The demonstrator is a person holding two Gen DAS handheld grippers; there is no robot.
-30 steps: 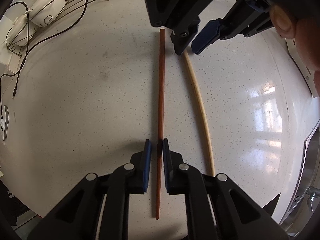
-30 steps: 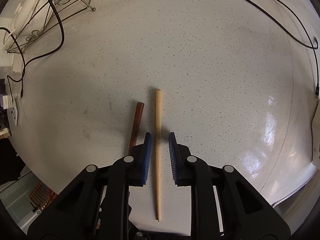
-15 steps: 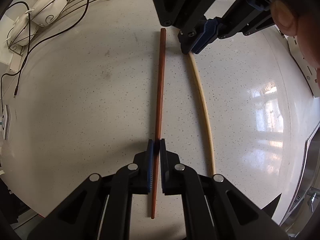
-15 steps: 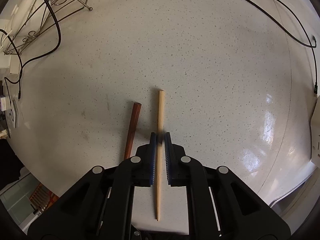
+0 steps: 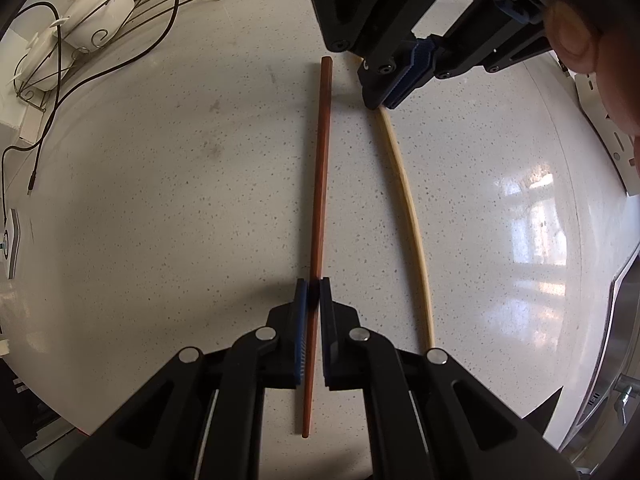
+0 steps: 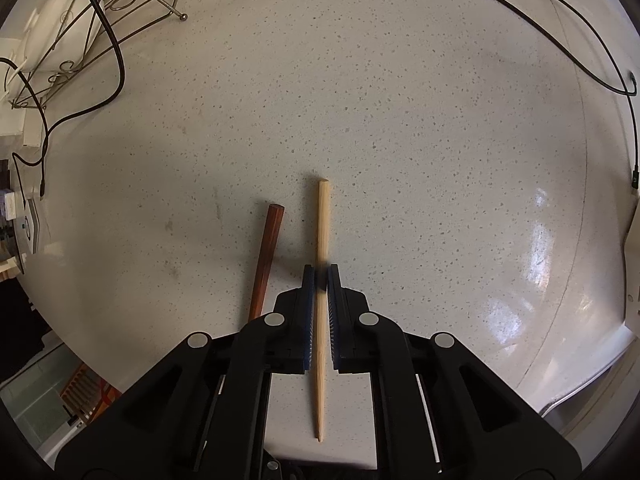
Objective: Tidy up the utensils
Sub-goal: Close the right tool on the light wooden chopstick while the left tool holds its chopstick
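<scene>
A dark red-brown chopstick (image 5: 322, 184) and a pale bamboo chopstick (image 5: 408, 208) lie side by side on the speckled white counter (image 5: 160, 200). My left gripper (image 5: 313, 286) is shut on the red-brown chopstick near its thin end. My right gripper (image 6: 320, 274) is shut on the bamboo chopstick (image 6: 322, 224); it also shows in the left wrist view (image 5: 386, 100) at the far end of that stick. The red-brown chopstick (image 6: 269, 248) lies just left of the right gripper.
A wire rack (image 5: 120, 12) with white dishes (image 5: 100, 12) stands at the far left, and black cables (image 6: 560, 40) trail across the counter. A small white device (image 5: 10, 240) lies at the left edge. A metal sink rim (image 5: 612, 340) runs along the right.
Both grippers have closed: the left onto the red-brown chopstick, the right onto the bamboo chopstick. Both chopsticks have shifted slightly in view.
</scene>
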